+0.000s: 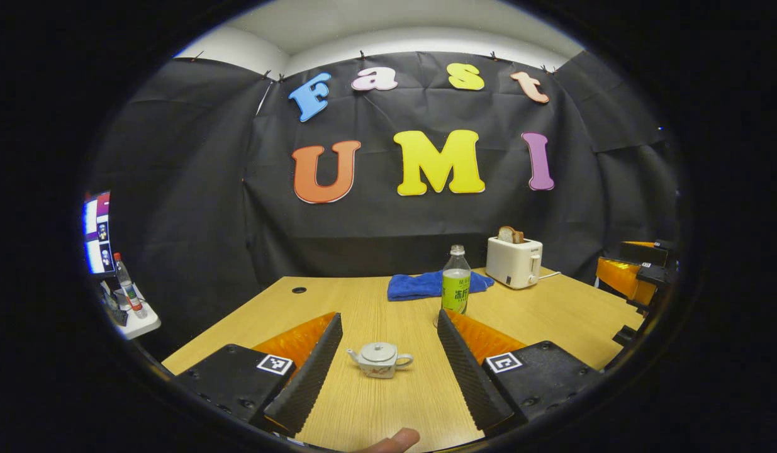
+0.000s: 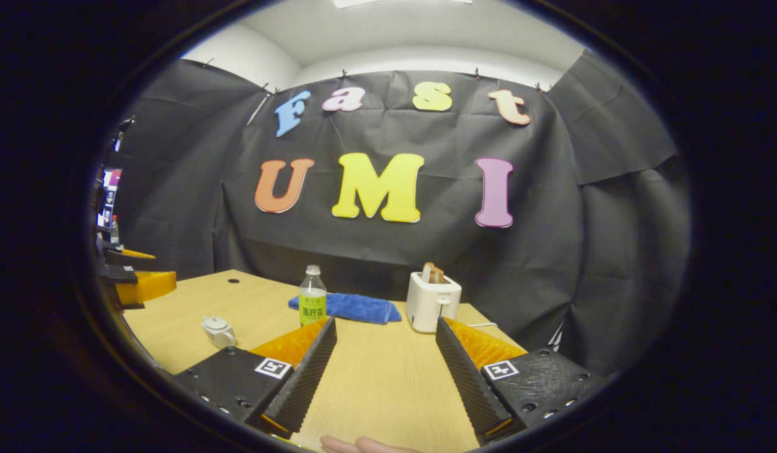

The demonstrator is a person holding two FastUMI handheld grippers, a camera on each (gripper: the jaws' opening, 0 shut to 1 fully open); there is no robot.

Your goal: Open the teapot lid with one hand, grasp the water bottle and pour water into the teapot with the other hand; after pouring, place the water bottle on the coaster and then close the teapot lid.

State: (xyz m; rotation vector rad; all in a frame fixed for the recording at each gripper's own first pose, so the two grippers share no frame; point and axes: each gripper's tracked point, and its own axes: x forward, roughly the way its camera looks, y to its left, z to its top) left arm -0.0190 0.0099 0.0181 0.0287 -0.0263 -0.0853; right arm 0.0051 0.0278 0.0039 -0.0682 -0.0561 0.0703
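We've got the left gripper spread wide with the teapot sitting between its fingers, lid on, untouched. The water bottle stands beyond its right finger. The right gripper is wide apart too (holding nothing).

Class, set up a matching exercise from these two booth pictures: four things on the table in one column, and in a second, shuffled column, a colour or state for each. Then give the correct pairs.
Column 1
1. teapot
2. water bottle
3. cloth
4. toaster

Column 2
A. blue, lying crumpled behind the bottle
B. white, lid on, in front of the open left tool
C. white, with bread sticking out of the top
D. upright, capped, with a green label

Pairs: 1-B, 2-D, 3-A, 4-C
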